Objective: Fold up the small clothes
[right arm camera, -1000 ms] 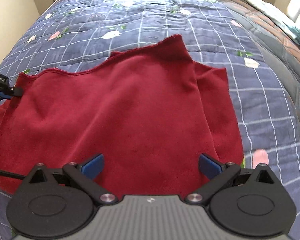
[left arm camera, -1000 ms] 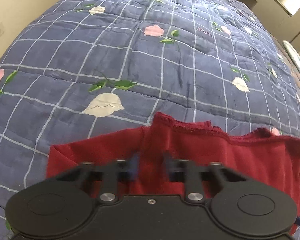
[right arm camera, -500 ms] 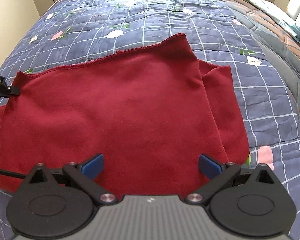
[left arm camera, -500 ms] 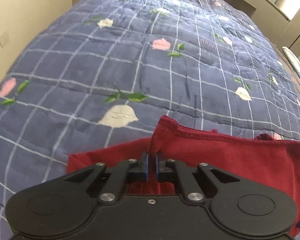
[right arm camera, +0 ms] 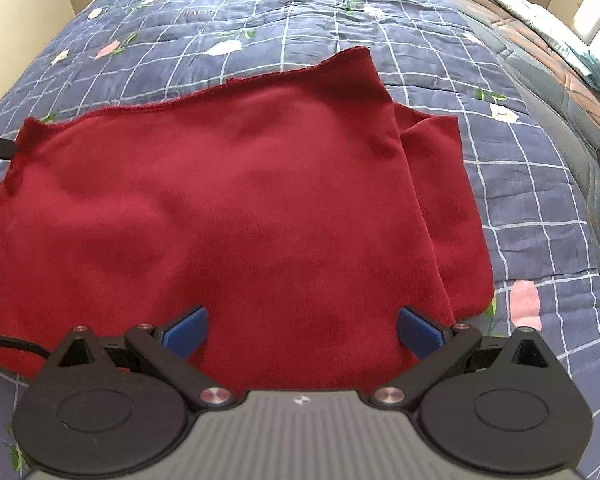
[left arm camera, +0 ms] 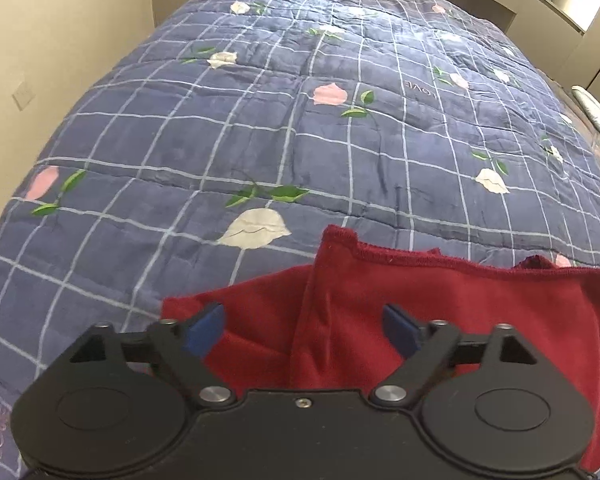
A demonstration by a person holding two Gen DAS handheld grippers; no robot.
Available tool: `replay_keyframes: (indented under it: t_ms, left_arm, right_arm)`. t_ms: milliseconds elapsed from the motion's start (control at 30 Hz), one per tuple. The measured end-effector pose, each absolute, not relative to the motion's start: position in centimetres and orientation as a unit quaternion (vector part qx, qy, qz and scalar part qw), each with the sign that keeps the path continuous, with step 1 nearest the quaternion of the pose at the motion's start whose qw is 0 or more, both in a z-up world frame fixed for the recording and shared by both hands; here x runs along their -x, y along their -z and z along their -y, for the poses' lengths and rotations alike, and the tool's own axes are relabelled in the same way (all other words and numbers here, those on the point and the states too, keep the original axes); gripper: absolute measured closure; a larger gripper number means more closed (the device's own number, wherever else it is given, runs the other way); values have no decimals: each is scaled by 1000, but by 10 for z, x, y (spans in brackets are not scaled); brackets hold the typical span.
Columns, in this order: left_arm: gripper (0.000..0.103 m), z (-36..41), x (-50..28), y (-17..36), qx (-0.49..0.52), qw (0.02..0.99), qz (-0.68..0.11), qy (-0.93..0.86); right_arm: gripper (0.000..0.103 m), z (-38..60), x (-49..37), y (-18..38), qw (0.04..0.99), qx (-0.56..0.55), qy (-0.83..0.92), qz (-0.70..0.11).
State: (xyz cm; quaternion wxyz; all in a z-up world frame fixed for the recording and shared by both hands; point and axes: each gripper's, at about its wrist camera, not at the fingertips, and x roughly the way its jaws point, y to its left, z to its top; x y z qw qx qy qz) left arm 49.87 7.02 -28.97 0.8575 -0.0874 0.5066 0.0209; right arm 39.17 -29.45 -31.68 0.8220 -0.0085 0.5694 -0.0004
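red garment flat on the quilt, both grippers spread

here, in the left wrist view, the left gripper has its blue pads wide apart, holding nothing. under and ahead of it lies the dark red garment, a soft knit with a raw stitched hem along its far edge. one layer is folded over another, leaving a raised corner that points up the bed quilt, a blue grid print with pink and white flowers.

next, in the right wrist view, the right gripper is likewise spread, gripping nothing. the garment spreads broad and mostly smooth across the near part of the quilt, a second layer peeking out along its right side.
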Motion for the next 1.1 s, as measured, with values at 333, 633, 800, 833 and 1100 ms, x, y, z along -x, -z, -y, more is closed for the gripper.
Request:
replay_keyframes:
  t_ms: [333, 633, 800, 833, 1100]
  left_arm:
    - [1, -104, -442, 275, 213, 849, -478, -68]
    - [1, -130, -389, 288, 279, 824, -474, -133]
    - [1, -131, -367, 299, 309, 809, -483, -130]
    - [1, -130, -364, 301, 317, 807, -483, -127]
    - [1, -114, -348, 316, 350, 791, -495, -87]
  right_arm:
    - [0, 283, -385, 300, 858, 34, -14, -512]
    - [0, 248, -397, 308, 882, 79, -48, -462]
    - [0, 229, -400, 310, 891, 107, -72, -435]
    - [0, 227, -400, 311, 892, 114, -81, -429]
    - [0, 212, -398, 324, 890, 158, -117, -411]
